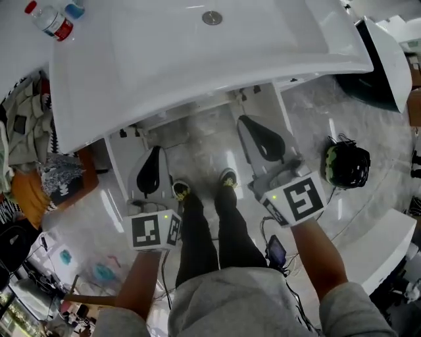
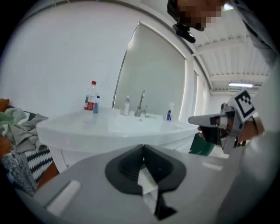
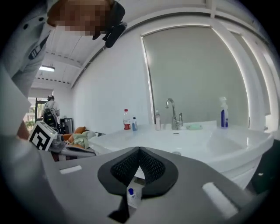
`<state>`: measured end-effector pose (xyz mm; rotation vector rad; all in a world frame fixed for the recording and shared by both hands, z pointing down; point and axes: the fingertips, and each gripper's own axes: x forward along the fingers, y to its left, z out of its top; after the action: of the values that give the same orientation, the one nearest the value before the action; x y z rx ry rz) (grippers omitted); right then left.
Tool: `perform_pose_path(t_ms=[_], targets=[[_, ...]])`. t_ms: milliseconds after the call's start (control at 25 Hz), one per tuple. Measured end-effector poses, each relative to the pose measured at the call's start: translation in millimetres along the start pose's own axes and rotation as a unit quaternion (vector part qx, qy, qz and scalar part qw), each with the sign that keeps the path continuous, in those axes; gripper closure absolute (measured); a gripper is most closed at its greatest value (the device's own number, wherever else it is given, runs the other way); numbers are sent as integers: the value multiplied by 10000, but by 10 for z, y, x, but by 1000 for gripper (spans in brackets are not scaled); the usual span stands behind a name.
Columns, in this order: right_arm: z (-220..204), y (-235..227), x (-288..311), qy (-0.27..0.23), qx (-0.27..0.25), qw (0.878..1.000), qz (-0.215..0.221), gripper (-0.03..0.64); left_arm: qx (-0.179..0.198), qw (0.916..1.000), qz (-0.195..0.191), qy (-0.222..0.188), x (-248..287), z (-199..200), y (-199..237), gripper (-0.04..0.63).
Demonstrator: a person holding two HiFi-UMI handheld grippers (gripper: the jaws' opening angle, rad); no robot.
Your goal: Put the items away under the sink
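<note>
Bottles [image 1: 52, 21] sit up on the sink [image 1: 263, 46], nothing picked yet. Left gripper [image 2: 142, 148] and right gripper [image 3: 139, 151], both closed and empty, hover low by the cupboard [image 1: 197, 128]. Next, I reckon: lift, open, grab one.

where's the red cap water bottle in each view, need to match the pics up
Head view: the water bottle is in the top left corner, seen from above.
Left gripper view: left of centre, upright on the far left of the sink.
Right gripper view: just left of centre, small and upright, left of the faucet.
Shared landmark: the small blue-capped bottle, just right of it in every view.
</note>
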<state>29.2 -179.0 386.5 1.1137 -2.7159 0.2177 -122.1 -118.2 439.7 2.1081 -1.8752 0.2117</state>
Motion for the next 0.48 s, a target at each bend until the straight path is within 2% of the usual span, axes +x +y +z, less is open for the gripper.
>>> perform_pose_path(t_ms=[120, 240, 480], targets=[[408, 0, -213, 49, -256, 9996, -73, 618, 103, 9998, -66, -165, -183, 481, 14, 583], [771, -57, -445, 19, -164, 9996, -230, 618, 65, 9994, -122, -315, -347, 910, 44, 583], [1595, -144, -1042, -370, -72, 9982, -471, 617, 104, 9983, -91, -562, -769, 1566, 12, 583]])
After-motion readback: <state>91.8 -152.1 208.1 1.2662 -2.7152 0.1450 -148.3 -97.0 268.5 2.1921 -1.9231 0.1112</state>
